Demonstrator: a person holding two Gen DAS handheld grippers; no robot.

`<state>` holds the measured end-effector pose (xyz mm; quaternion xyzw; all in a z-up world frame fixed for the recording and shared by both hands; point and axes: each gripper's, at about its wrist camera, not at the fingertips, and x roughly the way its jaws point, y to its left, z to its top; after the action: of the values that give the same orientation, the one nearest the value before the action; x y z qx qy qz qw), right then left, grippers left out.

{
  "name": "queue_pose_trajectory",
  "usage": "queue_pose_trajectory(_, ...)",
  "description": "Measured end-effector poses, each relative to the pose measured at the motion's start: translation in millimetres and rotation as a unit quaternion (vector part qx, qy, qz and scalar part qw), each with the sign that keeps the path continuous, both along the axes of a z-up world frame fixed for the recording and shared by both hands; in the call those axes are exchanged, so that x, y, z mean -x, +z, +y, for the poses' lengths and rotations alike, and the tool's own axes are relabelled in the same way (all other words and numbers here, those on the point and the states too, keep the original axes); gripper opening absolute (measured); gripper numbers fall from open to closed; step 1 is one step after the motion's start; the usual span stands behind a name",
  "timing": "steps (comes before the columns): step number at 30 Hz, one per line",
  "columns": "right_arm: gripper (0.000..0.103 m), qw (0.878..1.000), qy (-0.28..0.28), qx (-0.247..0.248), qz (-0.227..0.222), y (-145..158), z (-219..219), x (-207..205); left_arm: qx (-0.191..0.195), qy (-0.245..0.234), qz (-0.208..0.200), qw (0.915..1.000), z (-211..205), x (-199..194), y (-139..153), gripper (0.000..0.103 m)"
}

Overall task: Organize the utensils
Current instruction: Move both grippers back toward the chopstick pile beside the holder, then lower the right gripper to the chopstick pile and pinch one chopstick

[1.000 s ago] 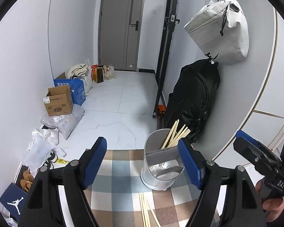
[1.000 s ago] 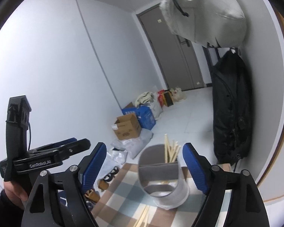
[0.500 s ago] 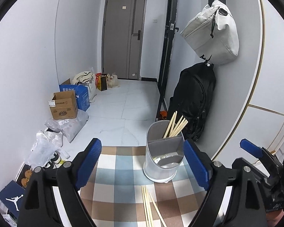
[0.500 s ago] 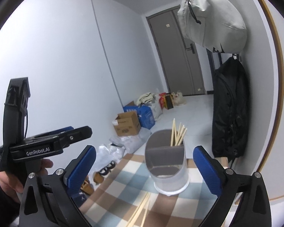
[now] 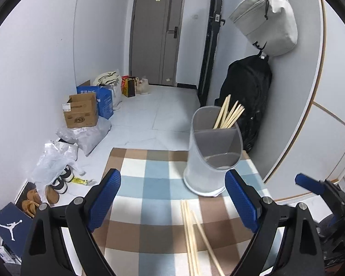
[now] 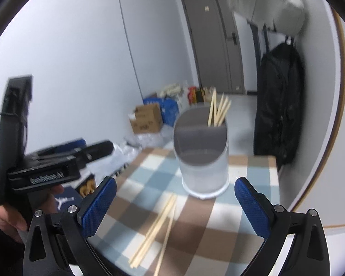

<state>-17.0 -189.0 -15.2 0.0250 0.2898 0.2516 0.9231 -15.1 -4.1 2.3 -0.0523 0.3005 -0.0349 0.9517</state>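
Chopsticks (image 5: 191, 234) are lying loose on the checked surface (image 5: 149, 184), just ahead of the left hand-held gripper (image 5: 172, 204) and right hand-held gripper (image 6: 175, 207). Both are standing spread wide and empty, the left having just been opening. The utensil holder (image 5: 212, 156) is standing just beyond the chopsticks.

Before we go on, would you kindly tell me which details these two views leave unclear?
- Loose wooden chopsticks on the checked tablecloth: near ends cut off by the bottom edge in the left wrist view; motion blur in the right wrist view prevents counting.
- Grey two-compartment utensil holder: its own wall hides the front compartment's bottom in both views.
- Brown cardboard box: label print too small, left wrist view.
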Motion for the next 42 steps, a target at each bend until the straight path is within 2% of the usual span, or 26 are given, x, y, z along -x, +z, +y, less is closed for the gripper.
queue_pose_trajectory(5, 0.103, 0.998, 0.019, 0.013, 0.057, -28, 12, -13, 0.039, 0.015, 0.031, 0.9987, 26, -11, -11, 0.089)
queue_pose_trajectory(10, 0.102, 0.993, 0.022, 0.057, 0.097, -53, 28, -32, 0.043, 0.035, 0.050, 0.9972, 44, -19, -23, 0.089)
queue_pose_trajectory(13, 0.090, 0.986, 0.029, 0.089, 0.135, -73, 38, -50, 0.050, 0.041, 0.056, 0.9963, 54, -23, -25, 0.089)
queue_pose_trajectory(15, 0.088, 0.981, 0.037, 0.098, 0.165, -87, 44, -59, 0.047, 0.048, 0.051, 0.9964, 59, -24, -25, 0.089)
queue_pose_trajectory(17, 0.074, 0.975, 0.047, 0.101, 0.191, -100, 48, -66, 0.055, 0.052, 0.057, 0.9955, 66, -28, -28, 0.089)
queue_pose_trajectory(18, 0.073, 0.972, 0.056, 0.105, 0.203, -107, 53, -69, 0.064, 0.052, 0.057, 0.9950, 69, -28, -28, 0.089)
queue_pose_trajectory(21, 0.071, 0.967, 0.059, 0.133, 0.210, -119, 64, -73, 0.067, 0.061, 0.065, 0.9938, 73, -33, -33, 0.089)
queue_pose_trajectory(26, 0.060, 0.956, 0.077, 0.189, 0.212, -133, 79, -78, 0.090, 0.061, 0.079, 0.9909, 81, -39, -38, 0.089)
queue_pose_trajectory(30, 0.055, 0.951, 0.077, 0.225, 0.199, -132, 86, -80, 0.079, 0.068, 0.079, 0.9914, 83, -41, -43, 0.089)
queue_pose_trajectory(39, 0.054, 0.951, 0.052, 0.223, 0.210, -129, 87, -93, 0.093, 0.076, 0.094, 0.9884, 89, -49, -47, 0.089)
queue_pose_trajectory(41, 0.043, 0.951, 0.054, 0.221, 0.208, -127, 88, -89, 0.092, 0.079, 0.097, 0.9879, 89, -51, -48, 0.089)
queue_pose_trajectory(42, 0.040, 0.951, 0.058, 0.224, 0.204, -127, 91, -87, 0.091, 0.079, 0.098, 0.9879, 89, -51, -49, 0.089)
